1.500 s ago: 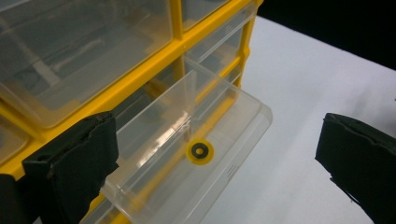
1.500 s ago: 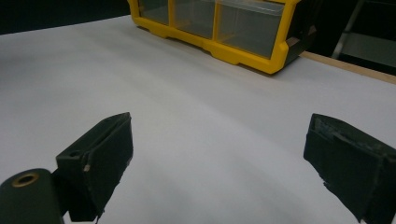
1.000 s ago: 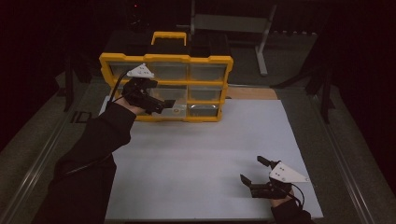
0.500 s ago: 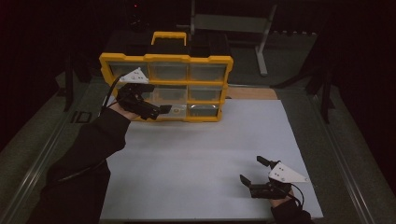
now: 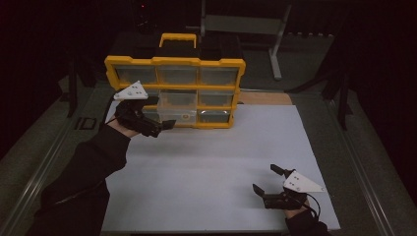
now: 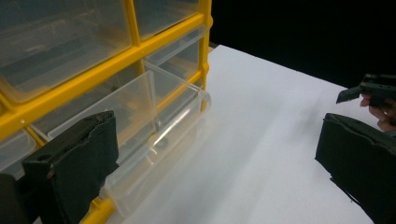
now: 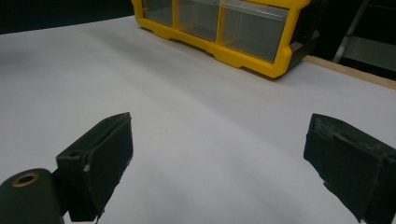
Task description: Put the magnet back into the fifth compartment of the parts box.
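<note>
Drawer work is what the pictures show: a clear plastic drawer (image 6: 154,140) stands pulled partway out of the yellow organizer (image 5: 174,91), in the lower middle of its front.

Nearest the camera, at the lower right of the high view, the right hand-held gripper (image 5: 268,182) rests low over the white table (image 5: 211,167), jaws spread wide and holding nothing. In the right gripper view only bare white surface lies between them, with the organizer (image 7: 224,32) well apart at the top of the frame.

Farther off, at the left centre of the high view, the left hand-held gripper (image 5: 164,125) sits just beside the drawer (image 5: 179,112), clearly the nearer of the two. In the left gripper view its jaws stand wide apart and hold nothing: the drawer lies at the lower left of the frame, close to the left-hand jaw, and its long axis runs out from the organizer front towards the person. The drawer's front lip is off to the side of the gap, not between the jaws, so I judge any grasp would first need the gripper brought round over that lip. Whether the jaw touches the drawer I cannot tell.
</note>
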The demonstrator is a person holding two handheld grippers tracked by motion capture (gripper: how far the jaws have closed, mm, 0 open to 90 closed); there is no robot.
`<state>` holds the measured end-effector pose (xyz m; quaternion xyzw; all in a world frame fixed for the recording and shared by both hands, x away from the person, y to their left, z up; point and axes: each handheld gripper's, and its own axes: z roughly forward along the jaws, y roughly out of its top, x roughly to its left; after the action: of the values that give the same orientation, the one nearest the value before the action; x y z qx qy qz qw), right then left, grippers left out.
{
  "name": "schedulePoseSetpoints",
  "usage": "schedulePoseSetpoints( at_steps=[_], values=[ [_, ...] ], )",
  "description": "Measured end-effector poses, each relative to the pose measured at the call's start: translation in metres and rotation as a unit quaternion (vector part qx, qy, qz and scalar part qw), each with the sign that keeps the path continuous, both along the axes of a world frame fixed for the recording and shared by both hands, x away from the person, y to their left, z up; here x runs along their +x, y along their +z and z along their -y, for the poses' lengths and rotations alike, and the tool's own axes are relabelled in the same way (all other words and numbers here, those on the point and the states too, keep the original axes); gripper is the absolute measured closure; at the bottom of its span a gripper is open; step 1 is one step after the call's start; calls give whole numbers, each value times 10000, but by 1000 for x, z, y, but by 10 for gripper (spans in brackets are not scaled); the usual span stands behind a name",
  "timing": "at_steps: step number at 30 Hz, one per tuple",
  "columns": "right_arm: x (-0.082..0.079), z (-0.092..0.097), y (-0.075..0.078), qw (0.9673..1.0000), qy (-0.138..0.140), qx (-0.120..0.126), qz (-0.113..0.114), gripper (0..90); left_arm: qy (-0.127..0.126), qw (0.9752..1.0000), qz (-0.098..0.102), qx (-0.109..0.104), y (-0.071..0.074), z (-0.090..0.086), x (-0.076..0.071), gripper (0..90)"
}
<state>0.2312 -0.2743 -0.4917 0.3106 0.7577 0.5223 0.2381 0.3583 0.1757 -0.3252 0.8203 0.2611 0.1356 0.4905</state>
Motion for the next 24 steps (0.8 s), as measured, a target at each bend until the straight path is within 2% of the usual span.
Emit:
schedulePoseSetpoints(
  at_steps=[3, 4, 9, 11, 15, 24],
  values=[
    [0, 0, 0, 10000, 3, 10, 7, 85, -29, 10000, -38, 21, -4, -3, -4, 0],
    [0, 0, 0, 10000, 6, -4, 7, 84, -23, 10000, 3, 82, -6, -4, -7, 0],
    [0, 0, 1, 10000, -4, 21, 6, 85, -7, 10000, 33, 69, -18, -8, -14, 0],
    [0, 0, 1, 10000, -8, 23, 2, 85, 8, 10000, 62, 24, -23, -10, -16, 0],
    [0, 0, 0, 10000, -4, 17, 0, 85, -42, 10000, -27, -14, -32, -14, -20, 0],
    [0, 0, 0, 10000, 5, 16, 1, 85, -159, 9998, -74, -131, -54, -19, -32, 0]
  ],
)
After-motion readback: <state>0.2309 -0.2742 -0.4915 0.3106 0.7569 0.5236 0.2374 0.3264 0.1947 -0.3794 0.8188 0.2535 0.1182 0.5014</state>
